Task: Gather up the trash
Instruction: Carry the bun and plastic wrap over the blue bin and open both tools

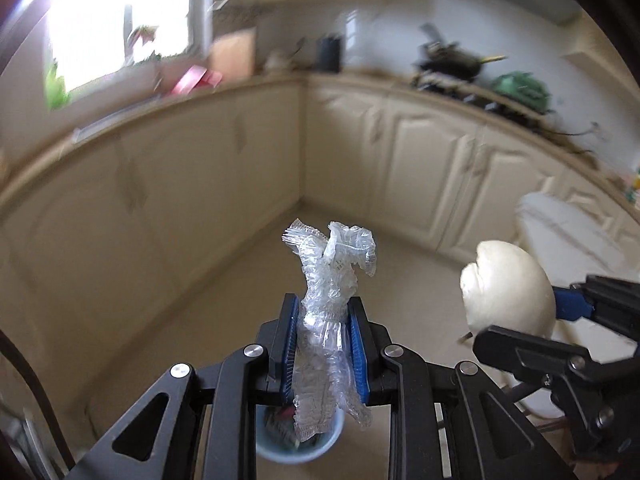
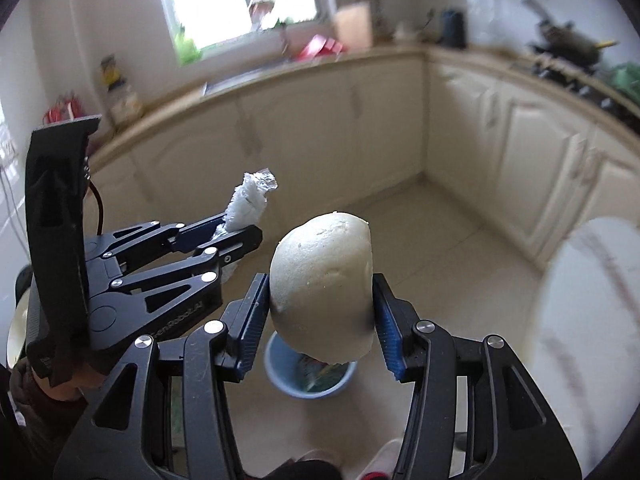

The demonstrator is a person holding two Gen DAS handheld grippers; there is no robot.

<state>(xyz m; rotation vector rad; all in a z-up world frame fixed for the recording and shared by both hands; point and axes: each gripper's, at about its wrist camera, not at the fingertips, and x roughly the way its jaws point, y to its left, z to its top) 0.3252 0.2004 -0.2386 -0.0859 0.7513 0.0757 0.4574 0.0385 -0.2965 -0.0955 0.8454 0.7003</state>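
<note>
My left gripper (image 1: pixel 323 312) is shut on a crumpled clear plastic wrapper (image 1: pixel 330 276), which sticks up between its blue pads. Seen from the right wrist, that gripper (image 2: pixel 236 227) is at the left, the wrapper (image 2: pixel 250 200) poking out of it. My right gripper (image 2: pixel 320 308) is shut on a pale steamed bun (image 2: pixel 322 288); the same bun (image 1: pixel 506 286) shows at the right of the left wrist view. Far below both grippers, a light blue bin (image 2: pixel 288 384) with trash inside stands on the floor. The left view shows the bin (image 1: pixel 298 446) partly hidden by the fingers.
Cream kitchen cabinets (image 2: pixel 360 120) run around the corner under a cluttered counter (image 1: pixel 360 76). A white round tabletop (image 2: pixel 588 320) lies to the right. The beige tiled floor (image 1: pixel 224 320) spreads out around the bin. A shoe (image 2: pixel 380 464) shows at the bottom edge.
</note>
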